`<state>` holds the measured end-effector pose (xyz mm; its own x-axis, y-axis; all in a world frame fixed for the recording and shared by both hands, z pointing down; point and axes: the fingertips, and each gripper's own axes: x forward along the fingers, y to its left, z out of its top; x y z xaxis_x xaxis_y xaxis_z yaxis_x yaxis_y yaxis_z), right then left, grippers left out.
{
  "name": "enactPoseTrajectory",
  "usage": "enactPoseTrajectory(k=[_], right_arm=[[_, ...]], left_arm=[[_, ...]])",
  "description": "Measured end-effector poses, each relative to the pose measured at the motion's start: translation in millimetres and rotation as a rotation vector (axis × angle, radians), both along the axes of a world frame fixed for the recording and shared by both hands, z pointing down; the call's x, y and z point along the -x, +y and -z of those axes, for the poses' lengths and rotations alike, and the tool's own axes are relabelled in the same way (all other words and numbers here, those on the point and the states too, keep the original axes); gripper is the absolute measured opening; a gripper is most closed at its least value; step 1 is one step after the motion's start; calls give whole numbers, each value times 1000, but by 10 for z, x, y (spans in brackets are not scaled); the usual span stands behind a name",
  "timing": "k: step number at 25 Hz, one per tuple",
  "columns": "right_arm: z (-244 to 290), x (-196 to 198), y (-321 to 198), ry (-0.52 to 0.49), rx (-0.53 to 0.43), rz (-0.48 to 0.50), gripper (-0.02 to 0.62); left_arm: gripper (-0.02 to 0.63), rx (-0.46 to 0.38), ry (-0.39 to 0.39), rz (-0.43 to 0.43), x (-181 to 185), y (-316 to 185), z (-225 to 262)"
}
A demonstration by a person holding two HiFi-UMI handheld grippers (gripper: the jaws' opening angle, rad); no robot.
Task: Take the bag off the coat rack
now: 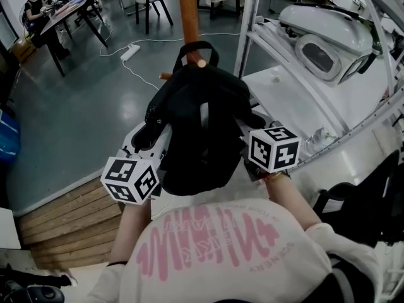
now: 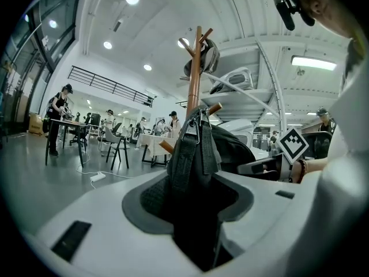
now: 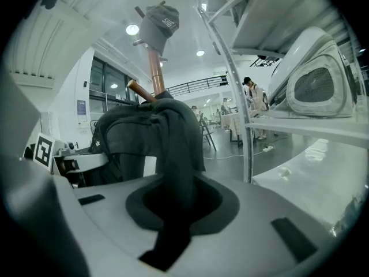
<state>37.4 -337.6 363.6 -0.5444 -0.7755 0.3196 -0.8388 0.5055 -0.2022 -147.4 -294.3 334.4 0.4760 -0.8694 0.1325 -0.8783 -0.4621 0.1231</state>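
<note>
A black backpack [image 1: 202,131] hangs against the wooden coat rack pole [image 1: 188,8], its top handle [image 1: 196,48] looped round a peg [image 1: 201,62]. My left gripper [image 1: 158,137] is shut on the bag's left side; in the left gripper view a webbing strap [image 2: 187,154] runs down between the jaws of my left gripper [image 2: 193,212]. My right gripper [image 1: 249,124] is shut on the bag's right side, where a fold of the backpack [image 3: 167,149] fills the jaws of my right gripper [image 3: 173,212]. A grey cap [image 3: 158,25] sits on top of the rack [image 3: 154,74].
A white metal shelving frame [image 1: 249,24] with a white machine [image 1: 322,43] stands close on the right. A wooden platform [image 1: 69,223] lies below on the left. A power strip [image 1: 130,52] and cable cross the grey floor. Tables, chairs and people are far back.
</note>
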Motion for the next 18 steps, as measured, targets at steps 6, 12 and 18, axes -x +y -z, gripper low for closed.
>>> enactPoseTrajectory(k=[6, 12, 18], right_arm=[[127, -26, 75, -14, -16, -5, 57], [144, -28, 134, -9, -14, -1, 56], [156, -53, 204, -10, -19, 1, 55]], left_arm=[[161, -24, 2, -6, -27, 49, 112], [161, -24, 0, -14, -41, 101, 140], [161, -32, -6, -20, -81, 165, 167]])
